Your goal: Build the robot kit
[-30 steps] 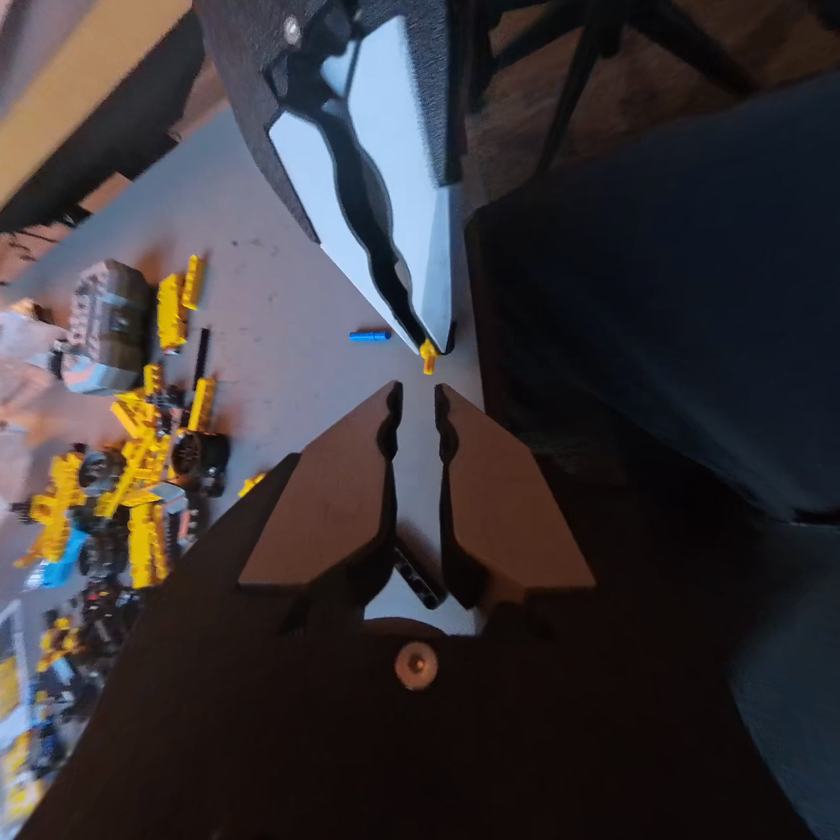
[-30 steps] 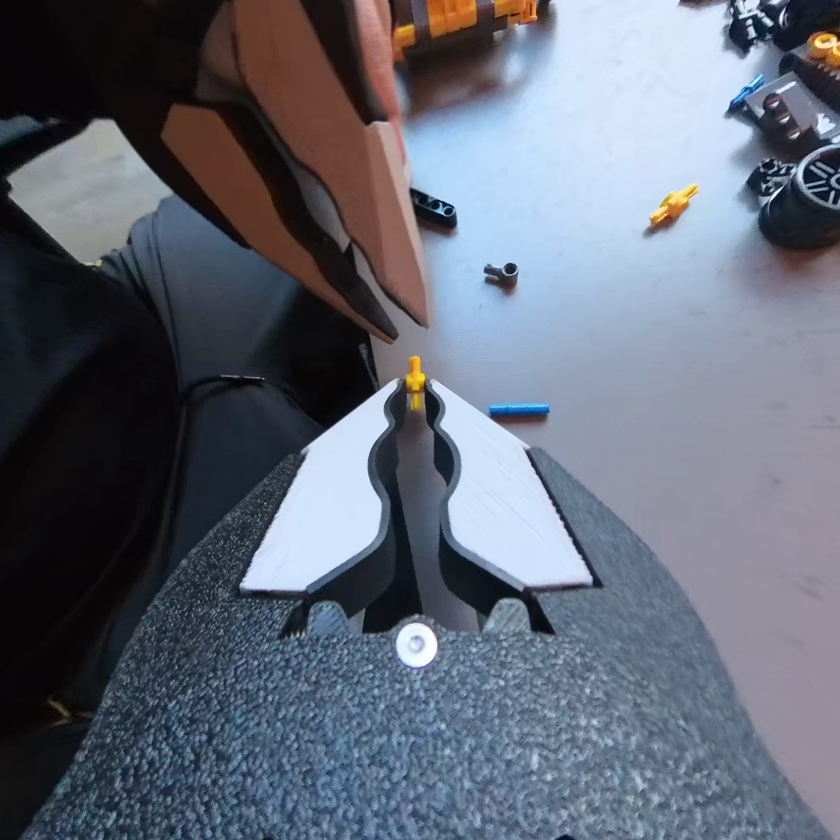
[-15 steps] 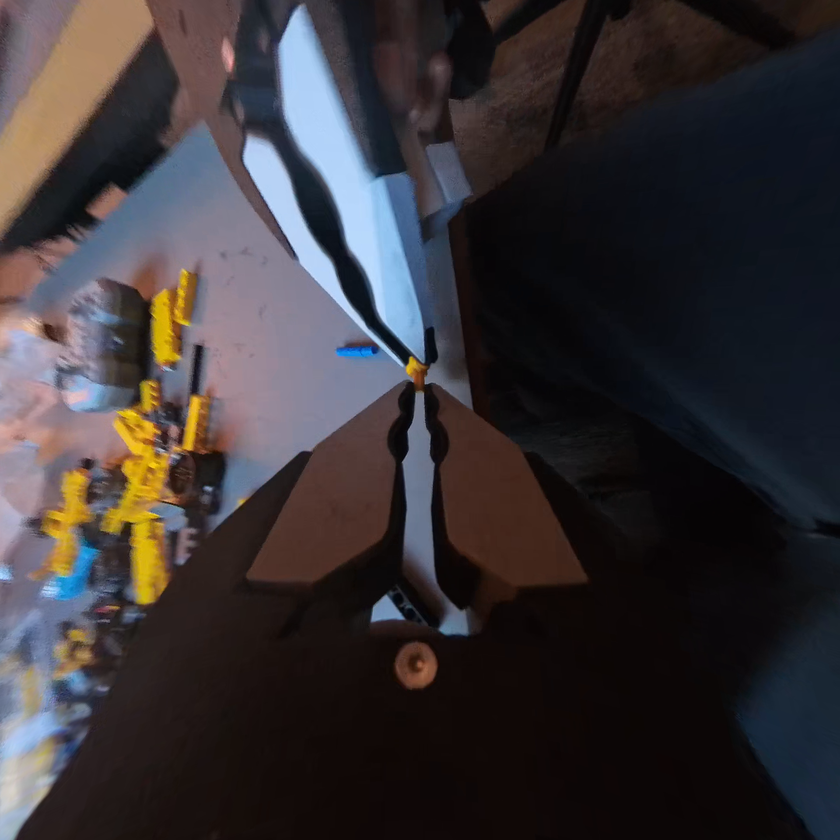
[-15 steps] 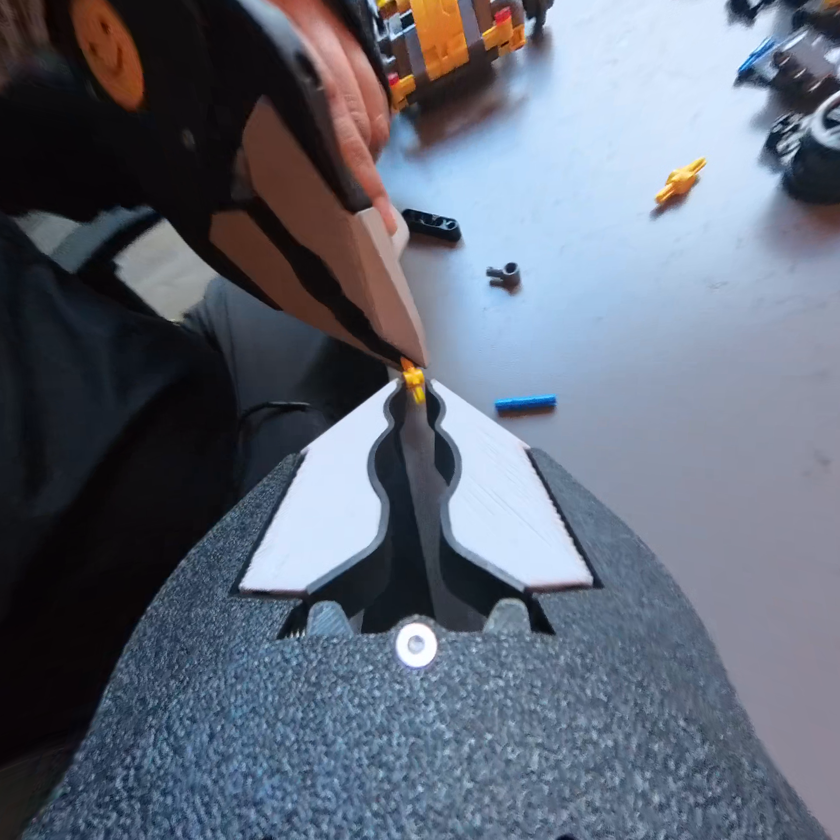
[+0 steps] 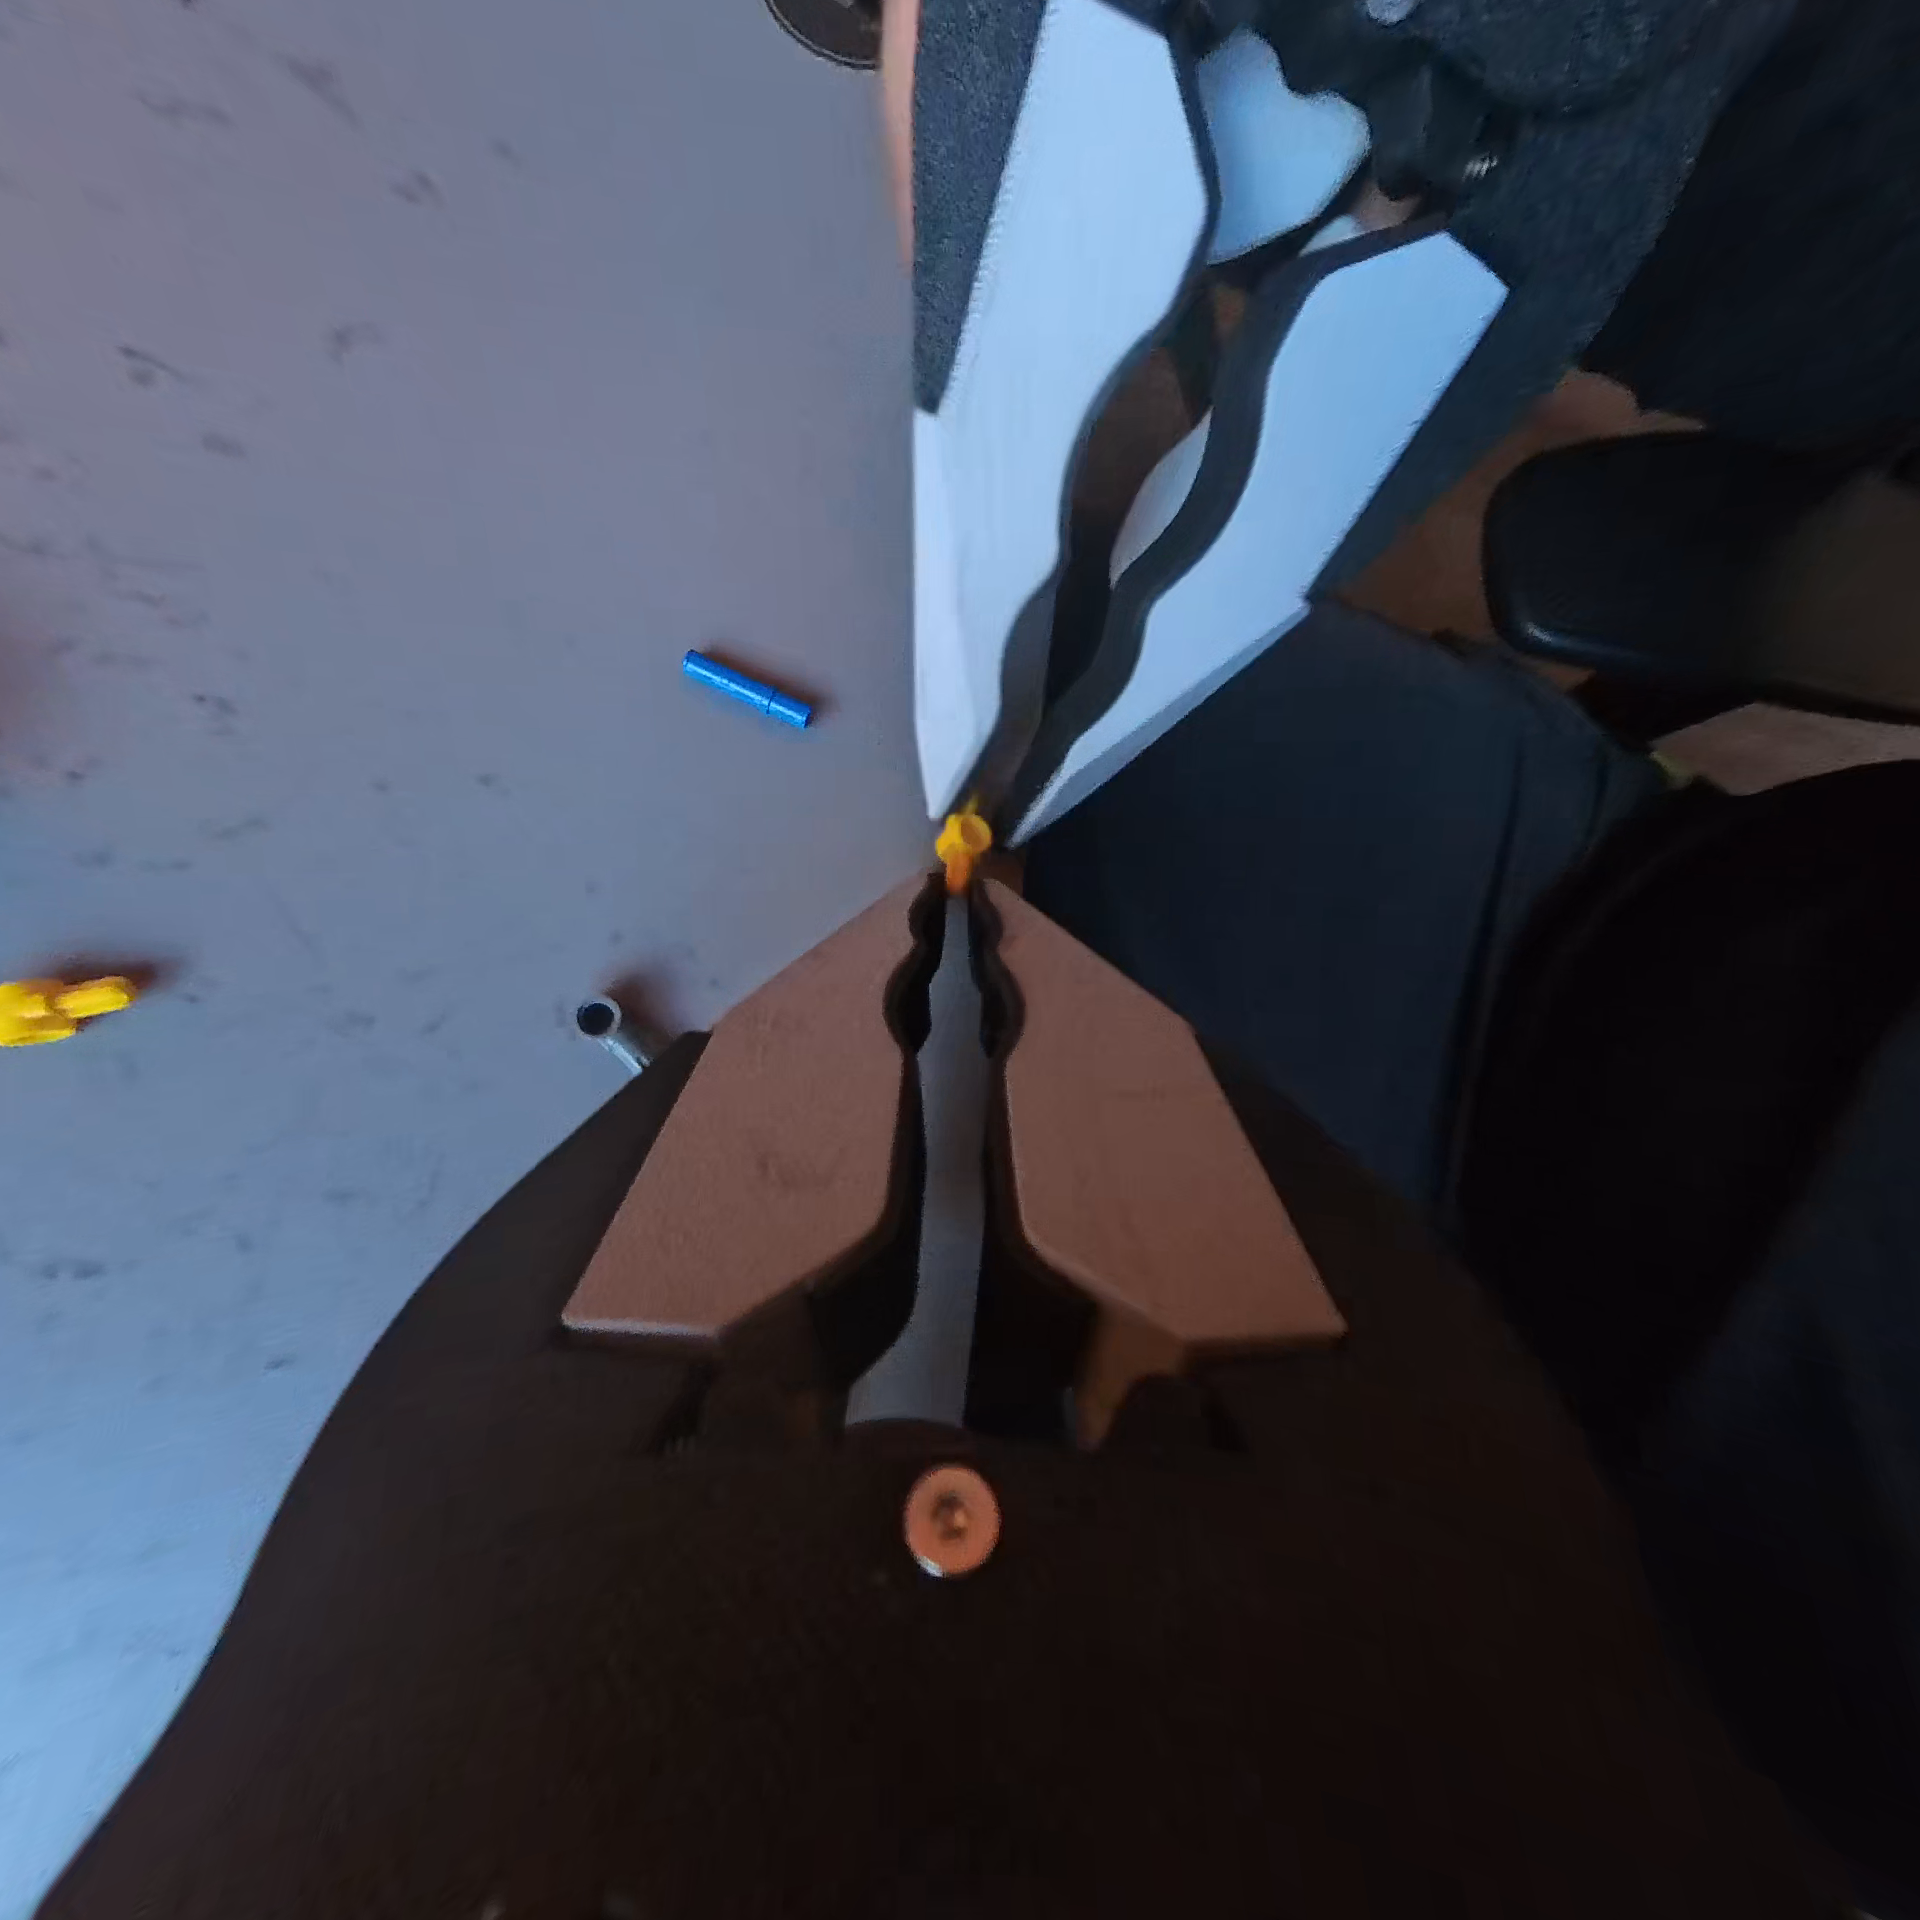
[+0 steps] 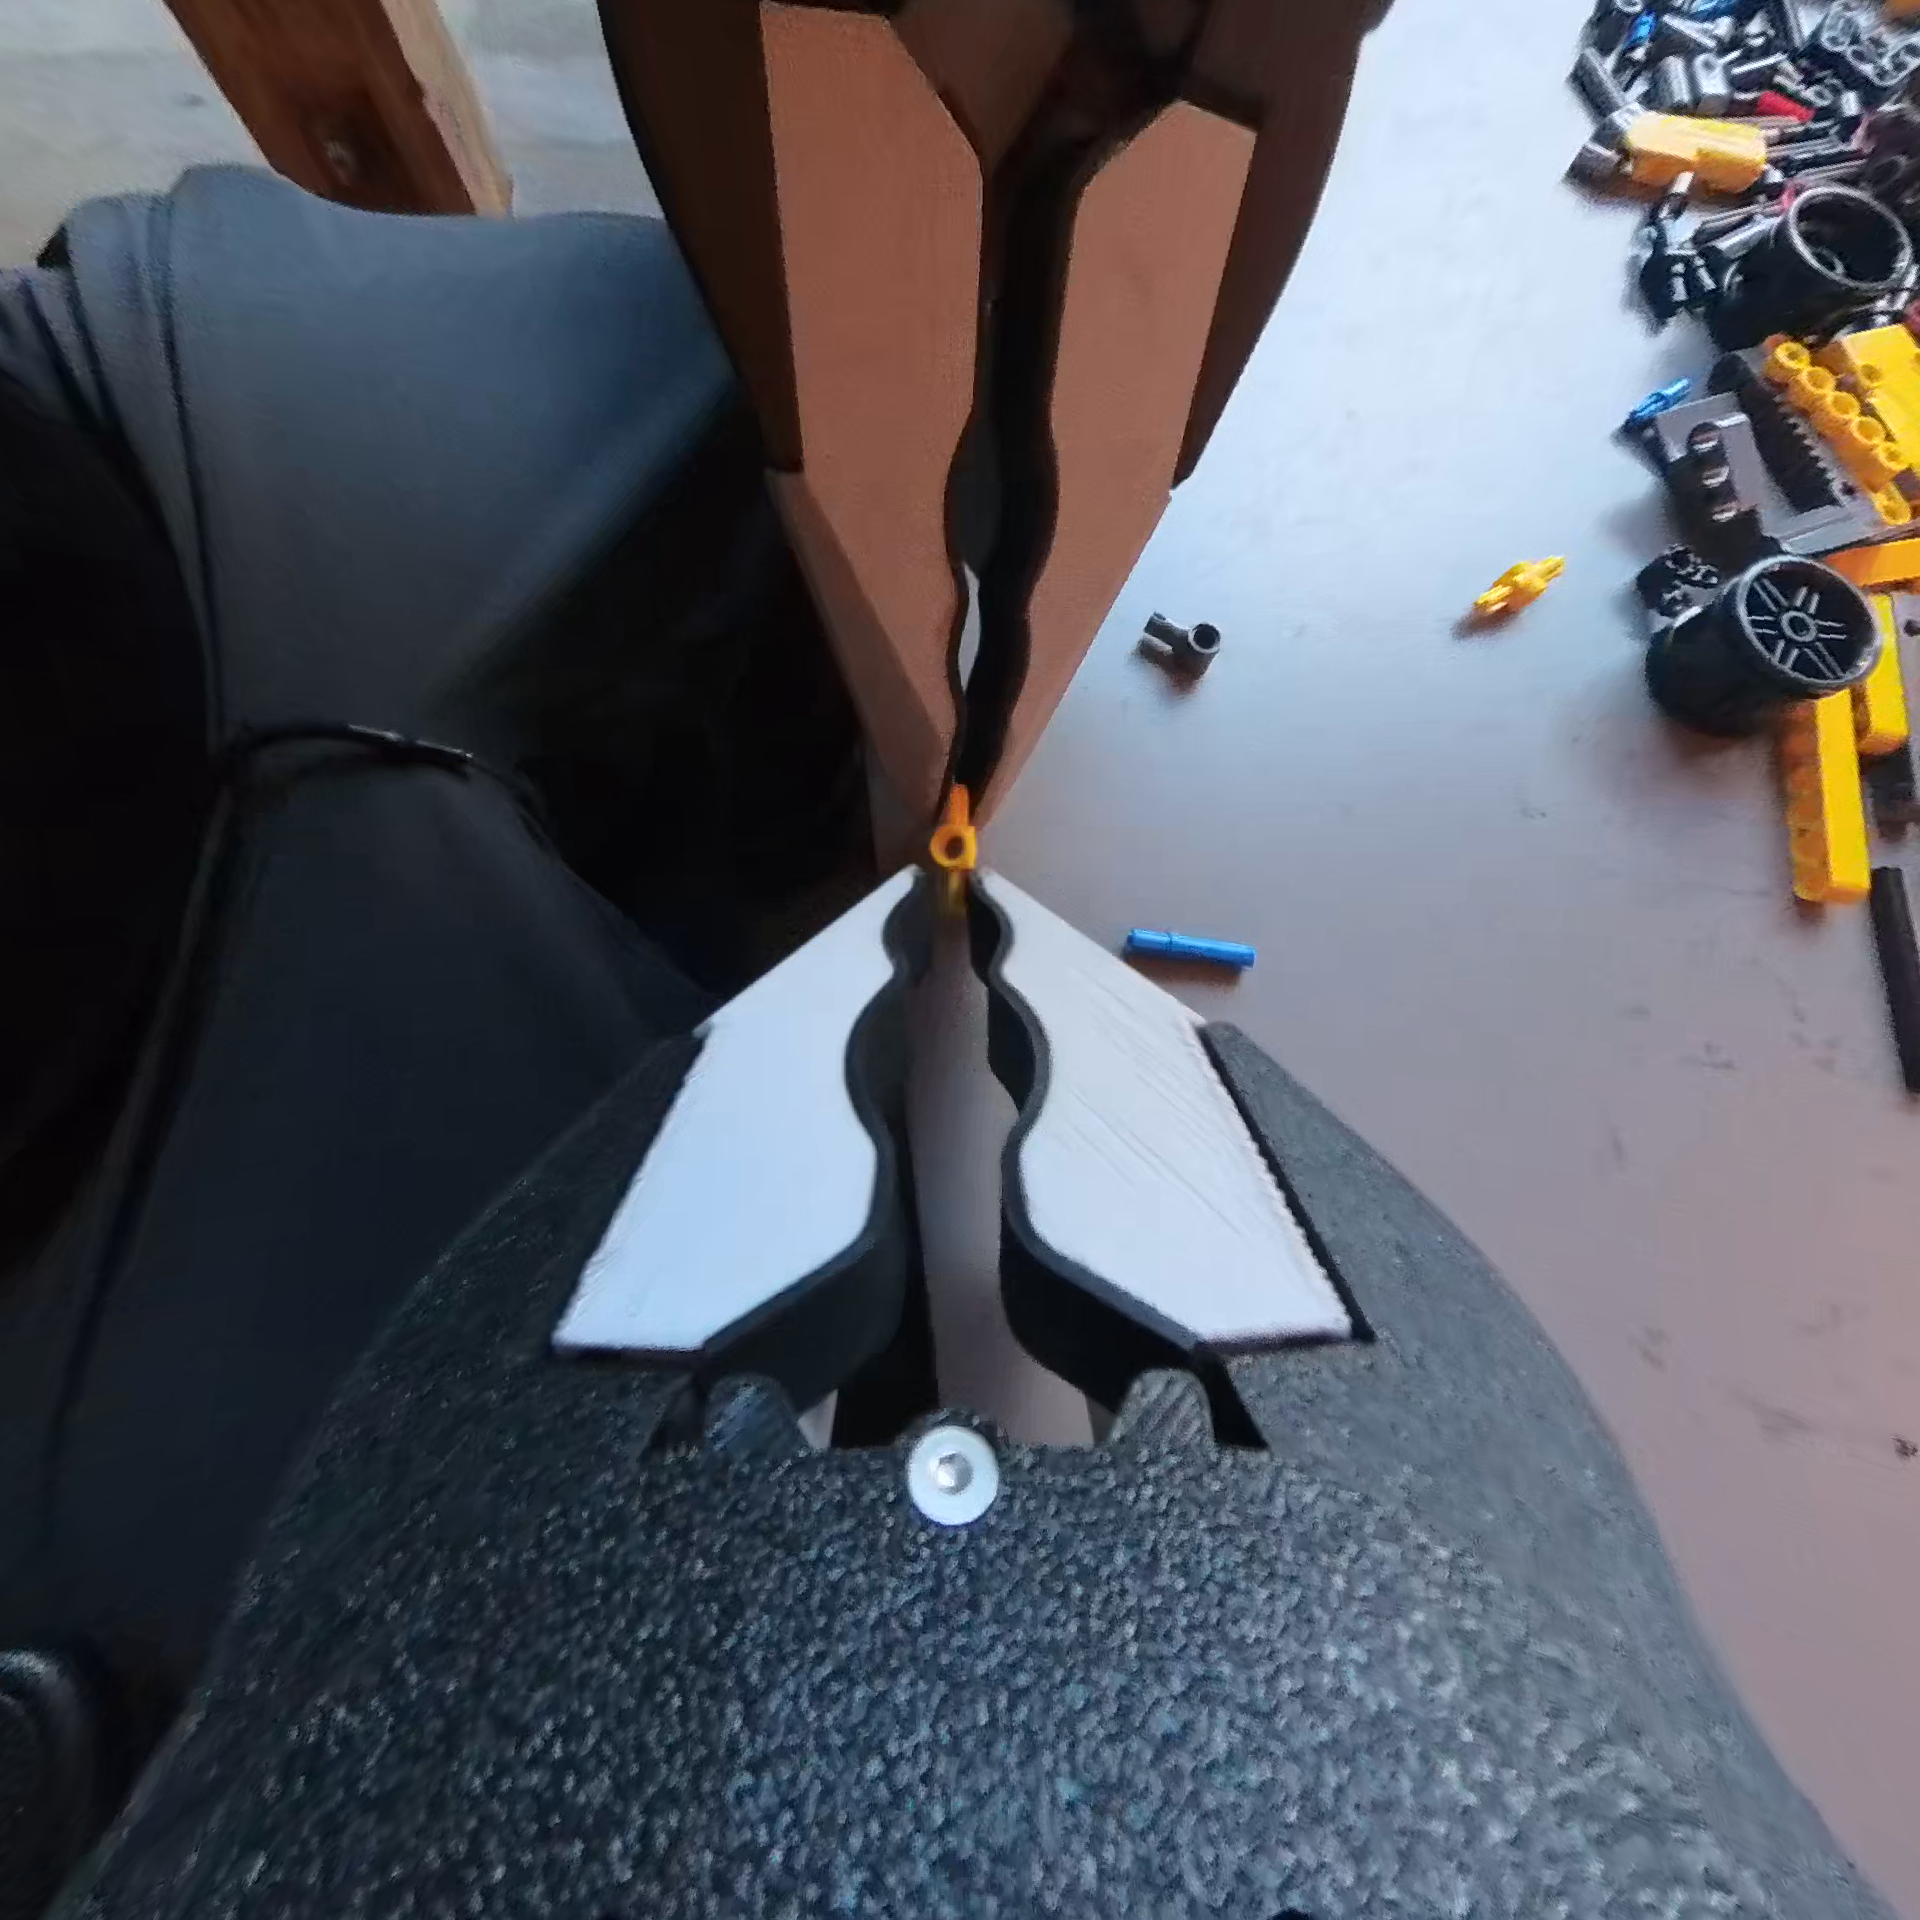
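A small yellow connector peg point(image 5: 961, 840) is held in the air at the table's near edge, gripped from both ends. My left gripper point(image 5: 957, 896), with brown fingers, is shut on its lower end. My right gripper point(image 6: 943, 885), with white fingers, is shut on the other end of the peg point(image 6: 952, 842). The two grippers meet tip to tip. The right gripper's white fingers point(image 5: 1039, 520) fill the upper middle of the left wrist view. The left gripper's brown fingers point(image 6: 883, 416) come down from the top of the right wrist view.
On the grey table point(image 5: 312, 468) lie a blue pin point(image 5: 746, 689), a grey connector point(image 5: 613, 1029) and a yellow connector point(image 5: 62, 1006). A black wheel point(image 6: 1766, 644) and a heap of yellow and black bricks point(image 6: 1829, 416) lie farther right. A person's dark trouser leg point(image 6: 364, 727) is beside the table edge. Only a small space, under 4 cm, lies between the two pairs of fingers.
The left gripper was open and apart from the peg, which the right gripper held alone. It has moved in and shut on the peg's free end. Both grippers have turned.
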Demonstrator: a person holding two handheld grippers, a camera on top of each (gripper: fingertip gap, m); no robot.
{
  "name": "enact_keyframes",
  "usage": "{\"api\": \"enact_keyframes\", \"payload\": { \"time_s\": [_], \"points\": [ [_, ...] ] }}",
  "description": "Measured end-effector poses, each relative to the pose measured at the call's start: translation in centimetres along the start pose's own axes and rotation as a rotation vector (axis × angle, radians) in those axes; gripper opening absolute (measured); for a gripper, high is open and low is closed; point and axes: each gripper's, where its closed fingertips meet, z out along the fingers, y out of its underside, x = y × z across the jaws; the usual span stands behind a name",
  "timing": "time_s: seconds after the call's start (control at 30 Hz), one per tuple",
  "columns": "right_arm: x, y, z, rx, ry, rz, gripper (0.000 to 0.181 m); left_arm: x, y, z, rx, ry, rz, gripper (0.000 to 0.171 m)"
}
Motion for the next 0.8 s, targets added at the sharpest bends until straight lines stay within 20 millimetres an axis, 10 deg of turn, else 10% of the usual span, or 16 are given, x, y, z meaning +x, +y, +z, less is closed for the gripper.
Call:
{"api": "enact_keyframes", "payload": {
  "time_s": [0.47, 0.8],
  "points": [
    [0.6, -0.1, 0.4, -0.05, -0.072, 0.083, 0.004, -1.2, 0.1, -0.4, -0.034, -0.231, 0.259, 0.009],
    [1.1, 0.0, 0.3, -0.042, -0.048, 0.109, 0.004, -1.1, 0.1, -0.2, -0.015, -0.154, 0.13, 0.003]
  ]
}}
